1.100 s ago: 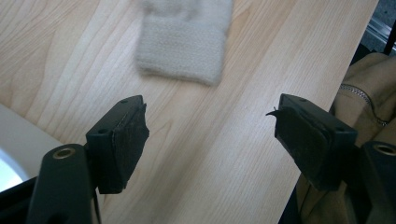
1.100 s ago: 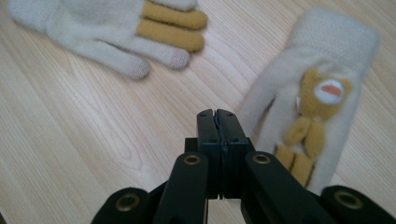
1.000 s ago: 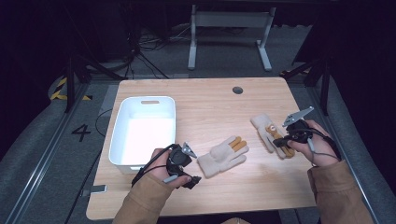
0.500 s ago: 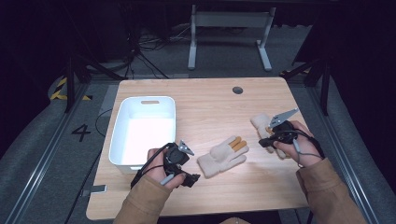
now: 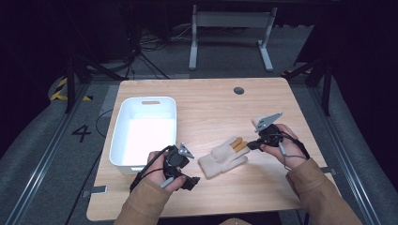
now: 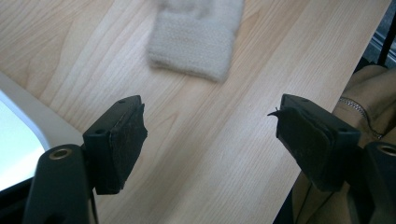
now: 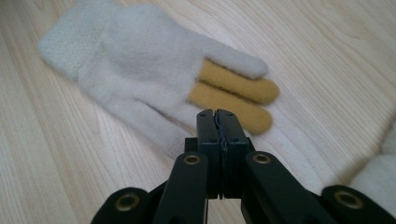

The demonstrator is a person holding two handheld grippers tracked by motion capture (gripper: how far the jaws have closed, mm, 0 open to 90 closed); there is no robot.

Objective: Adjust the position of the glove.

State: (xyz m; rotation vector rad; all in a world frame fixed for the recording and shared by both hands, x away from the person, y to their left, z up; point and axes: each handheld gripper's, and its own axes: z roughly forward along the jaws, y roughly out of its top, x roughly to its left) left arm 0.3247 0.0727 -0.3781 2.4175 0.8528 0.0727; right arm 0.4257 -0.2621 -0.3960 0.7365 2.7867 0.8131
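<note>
I observe a cream knitted glove with two mustard-yellow fingers [image 5: 223, 155] lying flat on the light wooden desk [image 5: 211, 108], toward the front edge and slightly right of centre. Its cuff points toward the front-left corner and its fingers toward the right edge.

My right gripper [image 7: 218, 116] is clenched, jaws pressed together with nothing visibly caught between them. In the right gripper view its tip sits over the glove just beside the yellow fingers; I cannot tell whether it touches the fabric. In the high view this gripper [image 5: 253, 145] is at the glove's fingertip end. A second piece of cream knit [image 7: 378, 182] shows at the lower right of the right gripper view, partly out of frame.

My left gripper [image 6: 210, 135] is released, jaws spread wide over bare wood, with the glove's cuff [image 6: 194, 39] ahead and apart from it.

A white rectangular plastic bin [image 5: 143, 133] stands along the left edge, just beside the left gripper [image 5: 185, 151]. A small dark round grommet [image 5: 239, 90] sits near the rear edge. Nothing lies between either gripper and the glove.
</note>
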